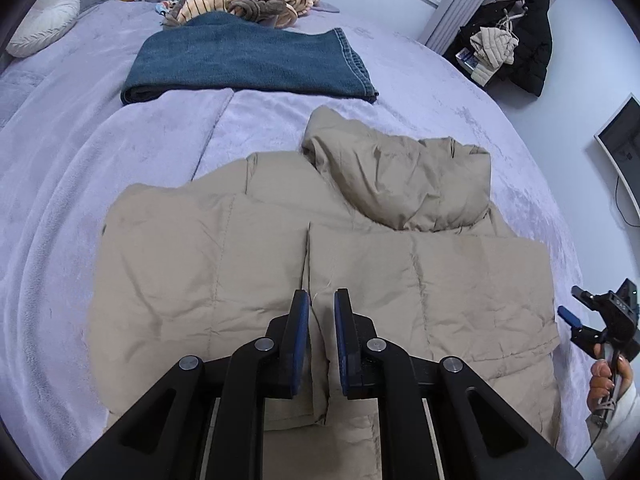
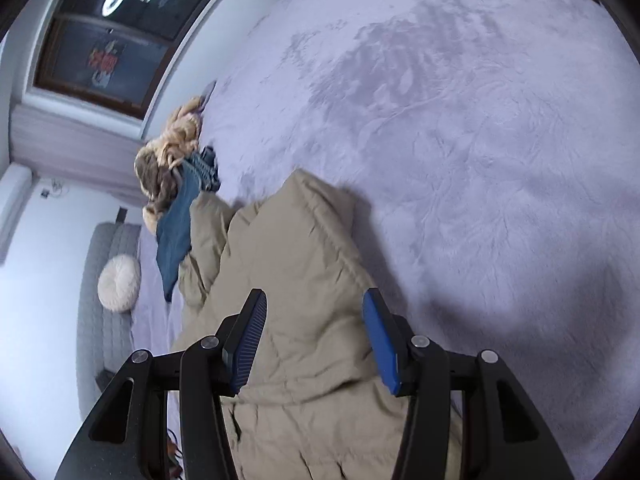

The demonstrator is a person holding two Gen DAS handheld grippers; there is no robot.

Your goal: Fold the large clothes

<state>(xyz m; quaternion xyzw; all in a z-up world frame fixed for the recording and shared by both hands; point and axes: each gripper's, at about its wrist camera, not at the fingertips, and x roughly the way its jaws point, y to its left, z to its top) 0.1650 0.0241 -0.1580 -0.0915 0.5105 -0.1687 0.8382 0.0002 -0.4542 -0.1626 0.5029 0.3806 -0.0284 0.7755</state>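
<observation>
Beige puffer jacket (image 1: 320, 264) on lavender bedspread (image 1: 80, 168); folded denim (image 1: 248, 64) beyond its hood. Left gripper (image 1: 322, 300) pinches a jacket fold; right gripper (image 2: 316, 304) parted above the jacket.

Left gripper (image 1: 322, 300): matte black linkage arms joined by round silver pivot screws, with two flat fingers faced in ribbed blue pads (image 1: 301, 344). Right gripper (image 2: 316, 300): identical black frame, silver pivots and blue pads (image 2: 380, 340). The person's right hand (image 1: 606, 376) shows pale polished nails and a white sleeve (image 1: 624, 412); a thin black cable runs beneath.
</observation>
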